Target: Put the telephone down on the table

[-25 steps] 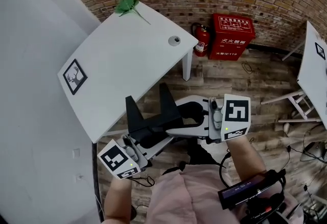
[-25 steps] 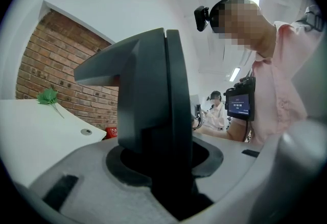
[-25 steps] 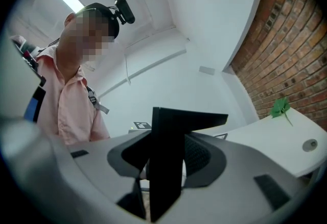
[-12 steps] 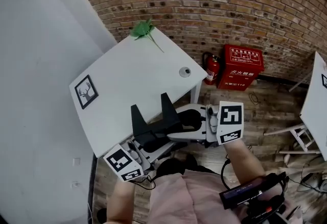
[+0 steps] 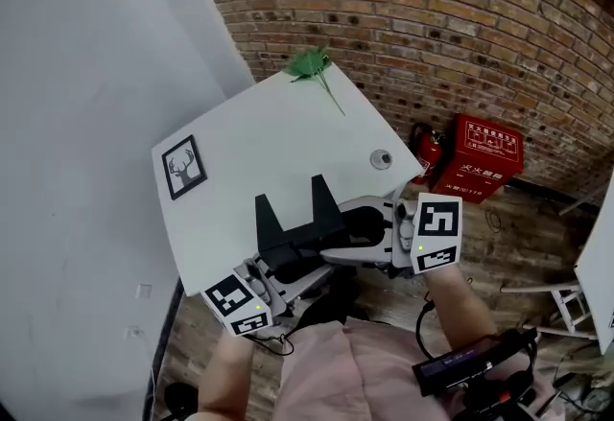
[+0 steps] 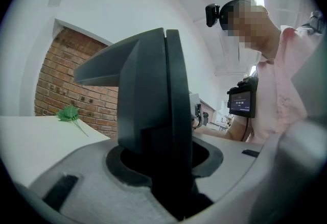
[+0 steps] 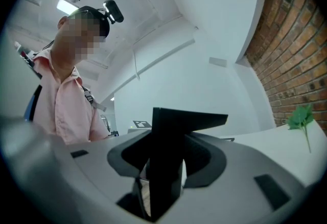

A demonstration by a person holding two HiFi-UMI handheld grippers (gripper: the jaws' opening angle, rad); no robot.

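The telephone [image 5: 321, 235], a light-grey body with black upright parts, hangs in the air between both grippers. It is at the near edge of the white table [image 5: 269, 136]. My left gripper [image 5: 271, 277] is shut on its near-left end. My right gripper [image 5: 387, 243] is shut on its right end. In the left gripper view the telephone's black upright [image 6: 153, 110] fills the middle and hides the jaws. The right gripper view shows the telephone's grey body with a black piece [image 7: 171, 162] and likewise hides the jaws.
On the table lie a green plastic sprig [image 5: 313, 64] at the far corner, a framed deer picture [image 5: 184, 168] at the left and a small round grey thing [image 5: 381, 158] at the right edge. A red fire-extinguisher box [image 5: 489, 152] stands by the brick wall. A white wall runs along the left.
Both grippers have carried the telephone toward the table. Its black parts now overlap the table's near edge. The grip looks the same.
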